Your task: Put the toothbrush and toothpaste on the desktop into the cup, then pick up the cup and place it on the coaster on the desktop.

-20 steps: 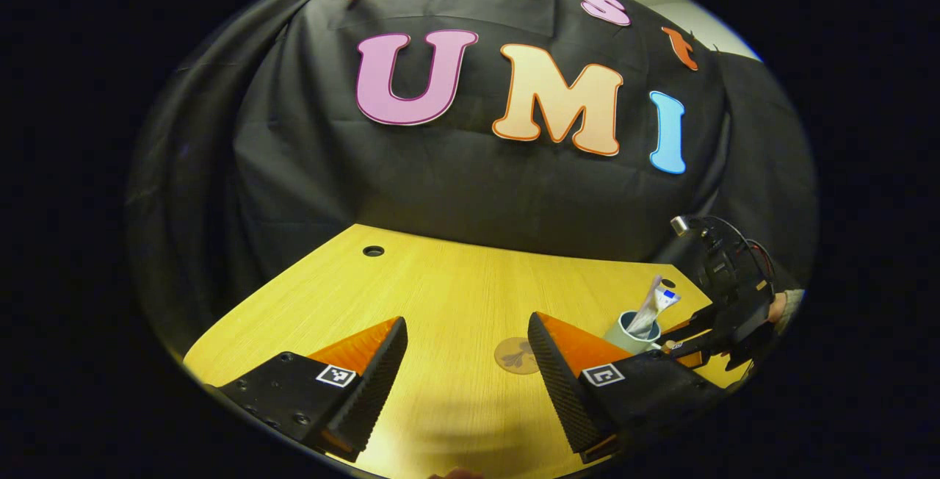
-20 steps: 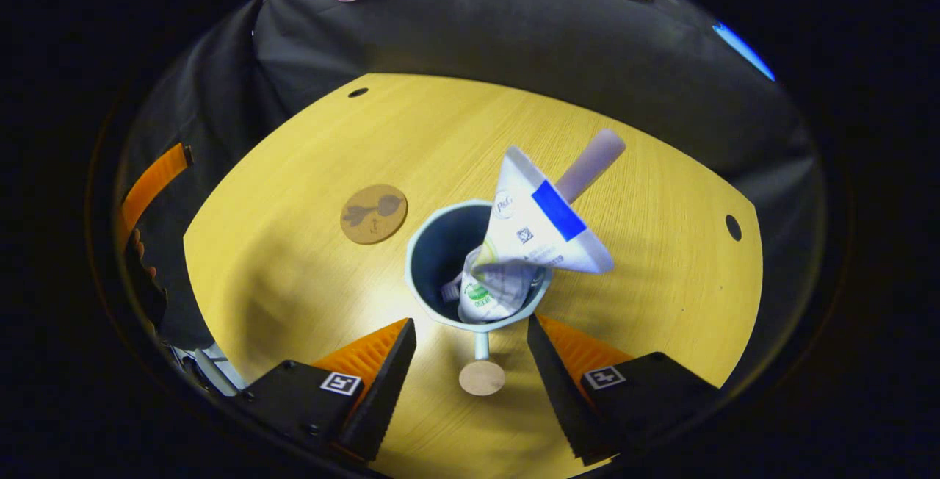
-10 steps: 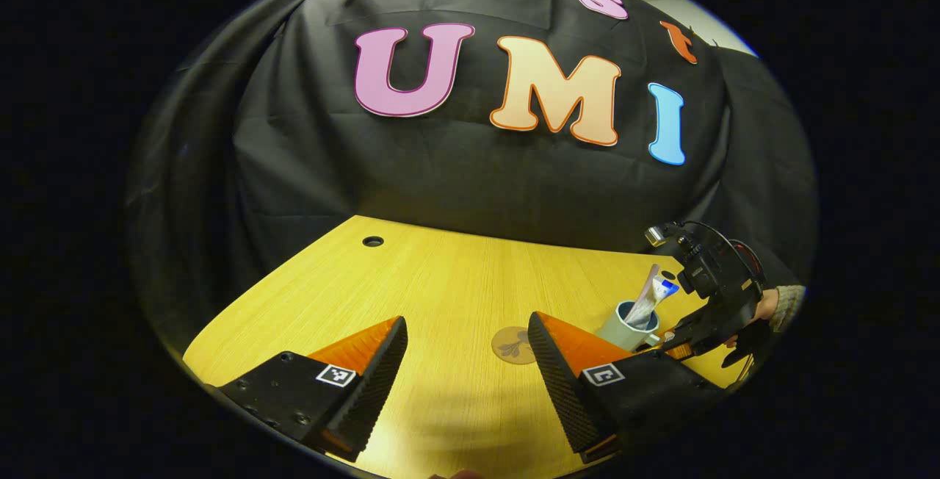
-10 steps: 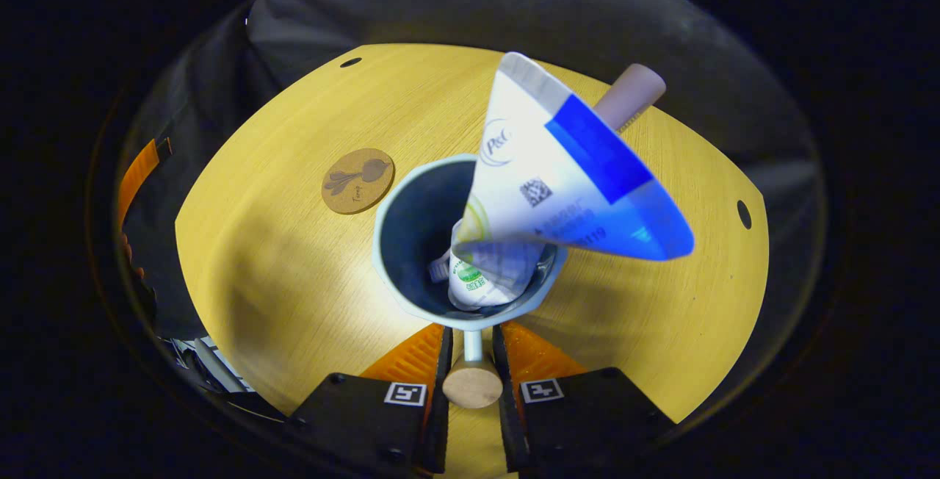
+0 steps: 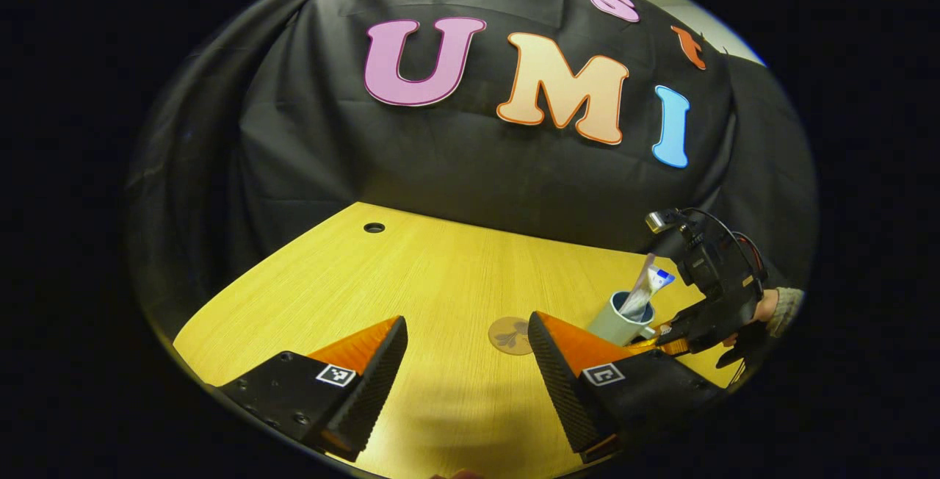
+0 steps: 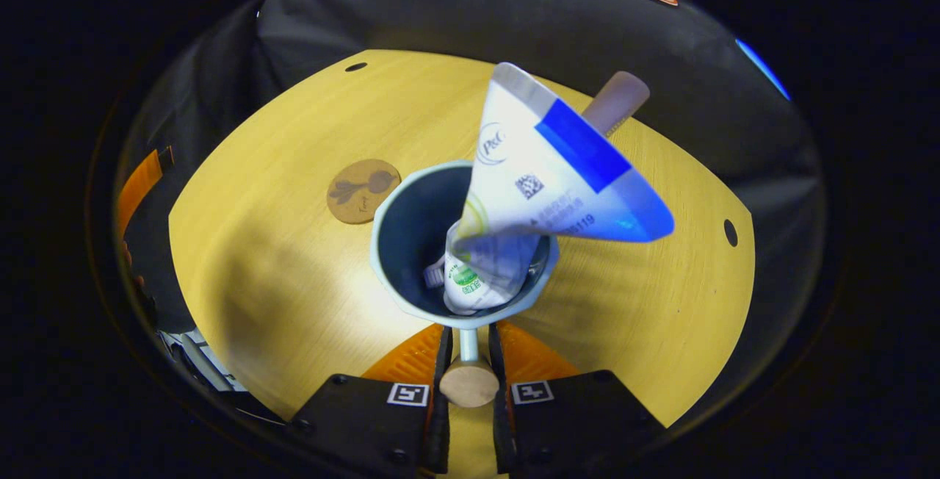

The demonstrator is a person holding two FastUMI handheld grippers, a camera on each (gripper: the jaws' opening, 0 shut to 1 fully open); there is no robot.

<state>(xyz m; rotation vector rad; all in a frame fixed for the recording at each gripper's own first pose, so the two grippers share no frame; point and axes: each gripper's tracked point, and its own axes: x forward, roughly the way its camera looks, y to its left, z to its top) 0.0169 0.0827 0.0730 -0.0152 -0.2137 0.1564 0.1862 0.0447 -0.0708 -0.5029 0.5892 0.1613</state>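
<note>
A pale blue cup [image 6: 387, 258] holds a white and blue toothpaste tube [image 6: 543, 170] and a toothbrush, whose grey handle [image 6: 615, 101] sticks out behind the tube. My right gripper [image 6: 466, 339] is shut on the cup's thin side handle, just ahead of its round wooden knob [image 6: 468, 383]. The round brown coaster [image 6: 363, 190] lies on the desktop to the cup's left, apart from it. In the left gripper view, my left gripper [image 5: 466, 361] stands open over the desk, with the coaster [image 5: 510, 335] just beyond it and the cup [image 5: 615, 321] and right gripper [image 5: 661, 336] at far right.
The yellow wooden desktop [image 6: 279, 273] has small cable holes at the back left [image 5: 374, 228] and on the right [image 6: 730, 232]. The black cloth wall closes off the back. A hand [image 5: 771, 308] holds the right gripper at the desk's right edge.
The right gripper, open on either side of the cup's handle a second ago, has shut on it and stays shut. The cup has barely shifted. The left gripper stays open.
</note>
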